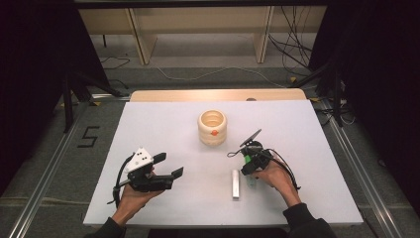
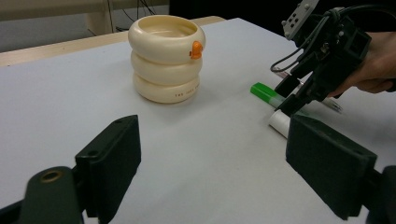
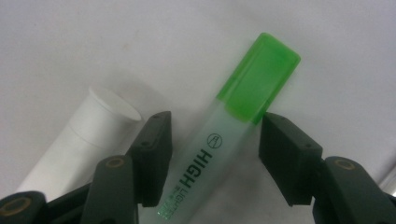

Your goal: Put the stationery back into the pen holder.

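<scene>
near the middle of the white table point(image 1: 148, 124), toward its far side, a cream holder point(image 1: 212, 127) shaped like three stacked rings is set upright, with a small orange knob point(image 1: 214, 133) on its upper ring. its mouth is open; from the left gripper view, nothing can be made out inside it.

well apart from the holder, on the right side of the table, a highlighter point(image 3: 224, 144) with a green cap point(image 3: 259, 83) and a frosted clear body printed "high" is laid flat. it is straddled by the right gripper point(image 3: 212, 154), whose jaws are spread on either side of the body just below the cap; whether the pads are touching it cannot be told. a white tube point(image 3: 79, 144) is laid just beside the highlighter, outside one jaw.

the left gripper point(image 1: 168, 166) is held above the table's left side, well apart from everything, with its jaws spread wide and nothing between them. each gripper is held by a hand point(image 1: 130, 198).
</scene>
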